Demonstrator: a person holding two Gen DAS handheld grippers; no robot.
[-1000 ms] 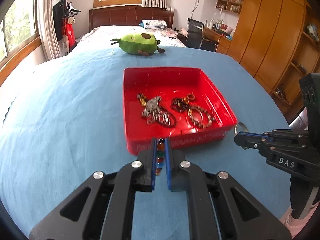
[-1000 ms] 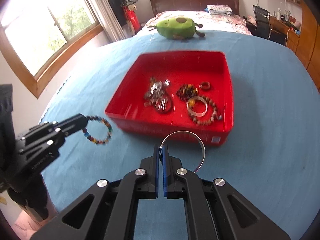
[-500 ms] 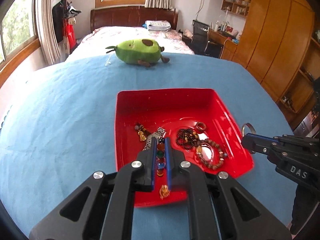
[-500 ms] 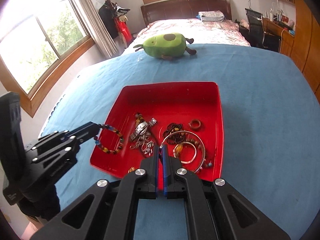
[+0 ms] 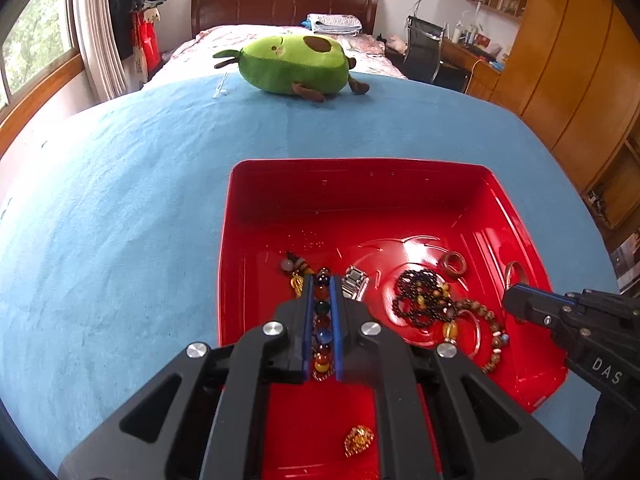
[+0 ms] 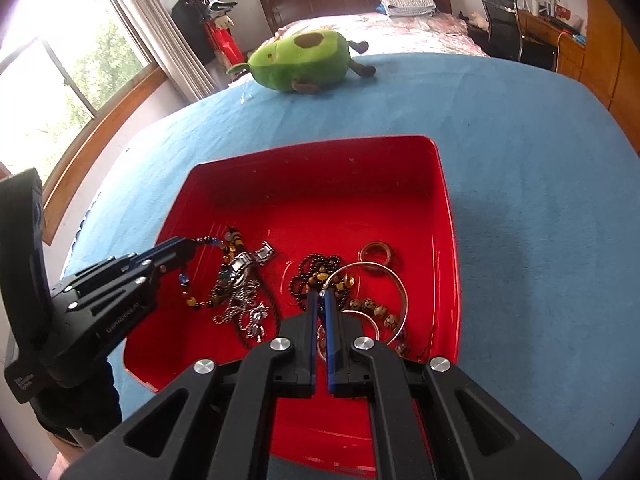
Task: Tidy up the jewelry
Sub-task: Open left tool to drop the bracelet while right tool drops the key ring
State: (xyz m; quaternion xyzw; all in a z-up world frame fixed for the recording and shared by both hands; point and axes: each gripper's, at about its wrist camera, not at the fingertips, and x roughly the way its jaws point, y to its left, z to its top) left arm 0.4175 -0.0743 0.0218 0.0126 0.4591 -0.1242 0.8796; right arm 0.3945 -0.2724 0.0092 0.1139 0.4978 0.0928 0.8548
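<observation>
A red tray (image 5: 516,216) (image 6: 448,208) sits on the blue cloth and holds several pieces of jewelry. My left gripper (image 5: 322,280) (image 6: 188,246) is over the tray's left part, shut on a coloured bead bracelet (image 5: 322,322) (image 6: 188,284) that hangs from its jaws. My right gripper (image 6: 319,294) (image 5: 510,292) is over the tray's right part, shut on a thin silver bangle (image 6: 394,280). In the tray lie a dark bead strand (image 5: 420,298), a brown ring (image 5: 453,264), a metal watch (image 6: 248,262) and a gold piece (image 5: 359,440).
A green avocado plush (image 5: 292,64) (image 6: 300,62) lies on the cloth beyond the tray. A bed, a desk chair and wooden wardrobes stand behind. The blue cloth (image 5: 120,220) spreads wide on all sides of the tray.
Both grippers have moved forward from in front of the tray to over its inside, each still holding its piece. The bead bracelet and the bangle now hang low among the jewelry.
</observation>
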